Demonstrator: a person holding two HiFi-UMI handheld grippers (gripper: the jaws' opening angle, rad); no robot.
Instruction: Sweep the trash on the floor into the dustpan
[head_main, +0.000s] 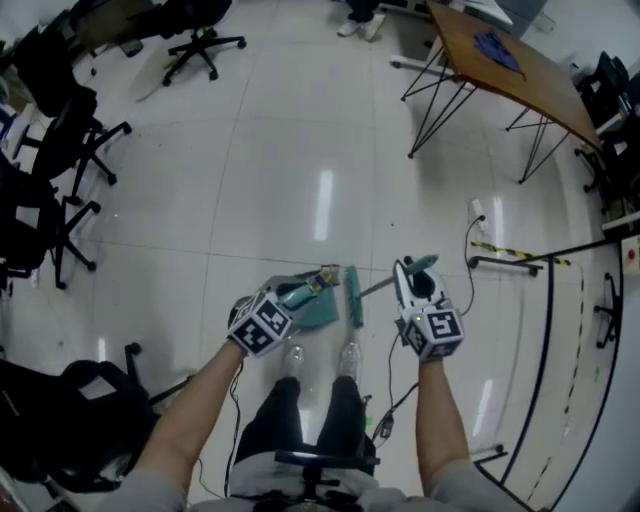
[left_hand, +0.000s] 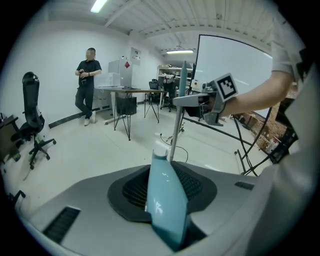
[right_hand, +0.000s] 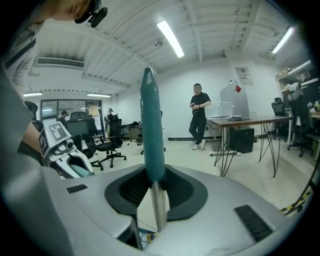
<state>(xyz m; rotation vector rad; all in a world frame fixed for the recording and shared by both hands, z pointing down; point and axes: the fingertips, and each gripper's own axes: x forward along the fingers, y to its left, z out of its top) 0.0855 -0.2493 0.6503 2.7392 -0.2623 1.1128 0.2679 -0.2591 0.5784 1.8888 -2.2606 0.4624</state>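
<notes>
My left gripper (head_main: 290, 298) is shut on the pale blue handle (left_hand: 167, 200) of a teal dustpan (head_main: 320, 313) that rests on the white floor in front of my feet. Small colourful trash (head_main: 324, 278) lies at the pan's far edge. My right gripper (head_main: 418, 276) is shut on the broom: its teal grip (right_hand: 151, 125) stands up between the jaws and the metal pole (right_hand: 159, 207) runs down from it. In the head view the pole (head_main: 378, 288) slants left to the teal brush head (head_main: 354, 296), just right of the dustpan. From the left gripper view the right gripper (left_hand: 212, 102) shows, holding the pole (left_hand: 176, 127).
Black office chairs (head_main: 70, 150) line the left side, one more (head_main: 200, 45) at the back. A wooden table (head_main: 510, 65) on thin black legs stands back right. A cable and power strip (head_main: 478, 215) and a black rail (head_main: 550, 300) lie to the right. A person (left_hand: 88, 82) stands far off.
</notes>
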